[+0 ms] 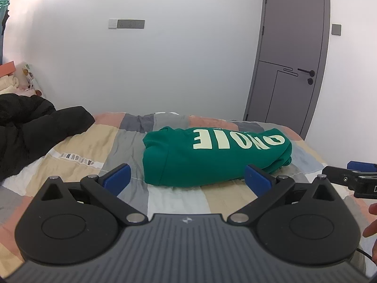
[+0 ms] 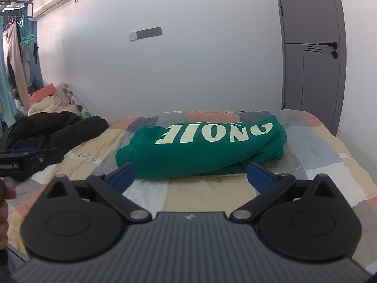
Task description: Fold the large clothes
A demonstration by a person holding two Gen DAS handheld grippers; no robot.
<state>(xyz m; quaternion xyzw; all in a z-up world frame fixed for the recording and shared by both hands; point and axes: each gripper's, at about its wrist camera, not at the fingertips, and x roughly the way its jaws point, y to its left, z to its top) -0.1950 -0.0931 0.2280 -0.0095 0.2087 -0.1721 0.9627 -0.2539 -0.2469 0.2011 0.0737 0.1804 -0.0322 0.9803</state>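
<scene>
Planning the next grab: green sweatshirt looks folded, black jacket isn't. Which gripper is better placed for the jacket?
Left, probably. The black jacket lies left of the green sweatshirt, on the left gripper's side; the right gripper sits farther right. Both are open, holding nothing.

A: Where do both views look from?
B: Low over the bed's (image 1: 77, 146) near edge, facing the far wall and door (image 1: 294, 54).
A: Shared?
B: The green folded sweatshirt (image 1: 212, 155), close ahead in both.

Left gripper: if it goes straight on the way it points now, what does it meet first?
Probably the folded green sweatshirt: it lies dead ahead between the left gripper's open fingers. Depth is uncertain; it may touch the patchwork bedspread first.
</scene>
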